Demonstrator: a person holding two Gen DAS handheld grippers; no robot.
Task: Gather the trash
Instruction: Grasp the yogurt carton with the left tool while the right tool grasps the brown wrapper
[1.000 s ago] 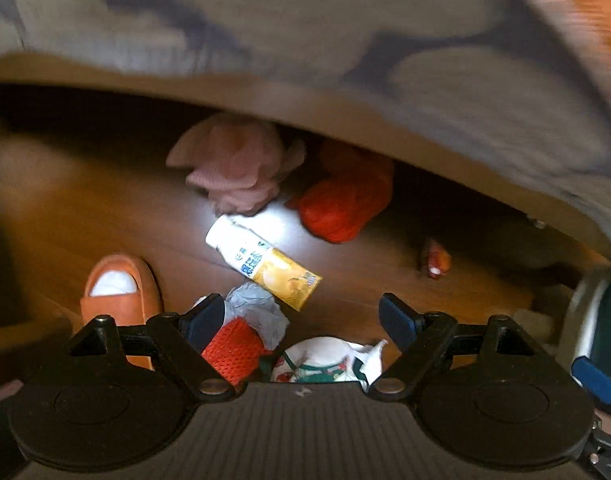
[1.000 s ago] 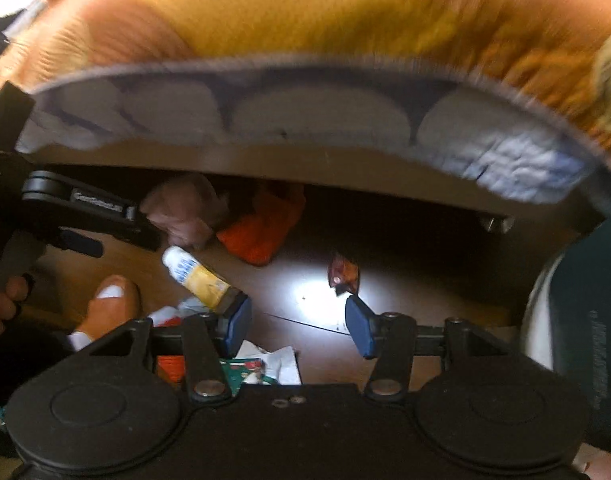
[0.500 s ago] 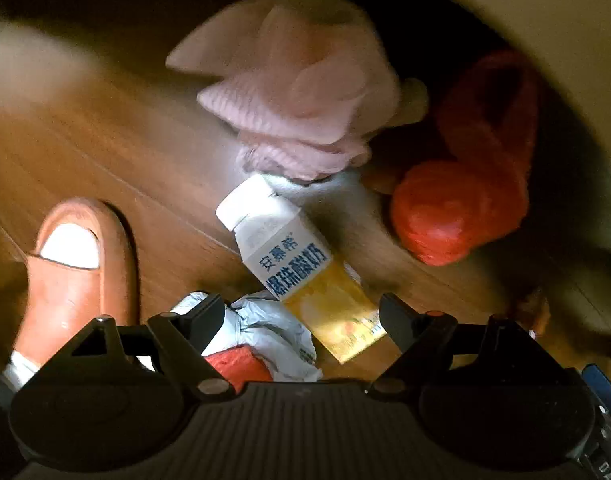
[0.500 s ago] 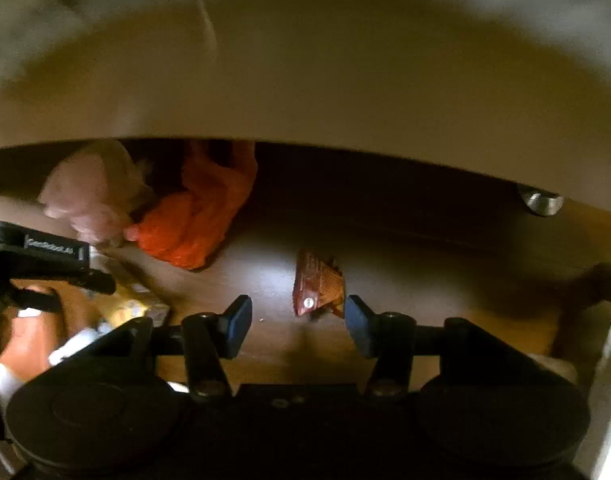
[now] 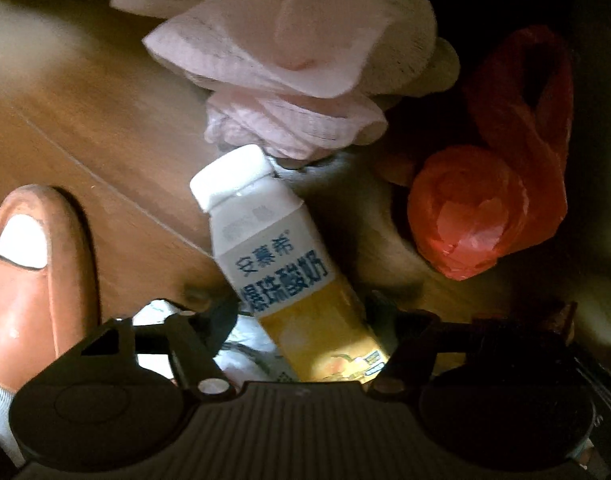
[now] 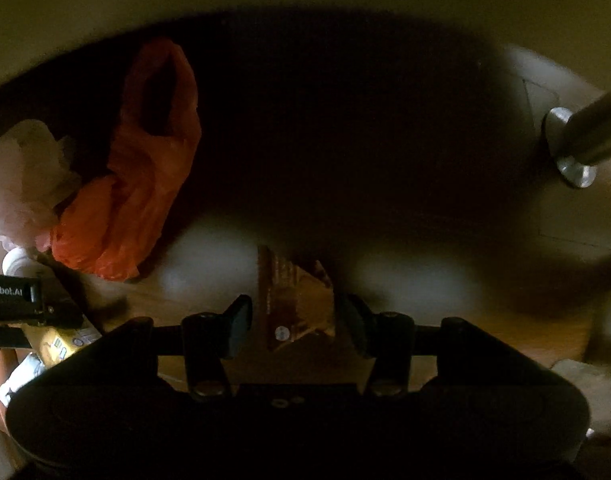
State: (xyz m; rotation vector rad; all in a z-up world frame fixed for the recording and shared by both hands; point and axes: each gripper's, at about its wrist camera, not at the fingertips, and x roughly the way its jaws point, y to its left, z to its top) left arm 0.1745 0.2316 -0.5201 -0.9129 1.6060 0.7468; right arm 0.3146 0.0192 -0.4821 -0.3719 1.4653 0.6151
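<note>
The left gripper (image 5: 305,320) is pointing down at the wooden floor (image 5: 105,128), its jaws apart and just closing in, with the lower, yellow end of a drink bottle (image 5: 281,264) lying between them; whether the pads are touching the bottle cannot be told. The bottle is lying on its side, its white cap aiming toward 11 o'clock. At 8 o'clock of the bottle, crumpled white paper (image 5: 245,344) is sitting under the left finger. At 12 o'clock, just past the cap, a pink cloth (image 5: 289,64) is lying bunched. At 2 o'clock, near but apart, a red plastic bag (image 5: 489,192) is lying knotted. At 9 o'clock, an orange slipper (image 5: 37,280) on a person's foot is standing on the floor.

The right gripper (image 6: 293,320) is also pointing down, its jaws apart and narrowing slightly around a small brown wrapper (image 6: 293,300) lying flat on the floor, with gaps showing on both sides. At 10 o'clock the red bag (image 6: 137,184) is lying beside the pink cloth (image 6: 21,184). At 2 o'clock a metal furniture leg (image 6: 581,140) is standing.
</note>
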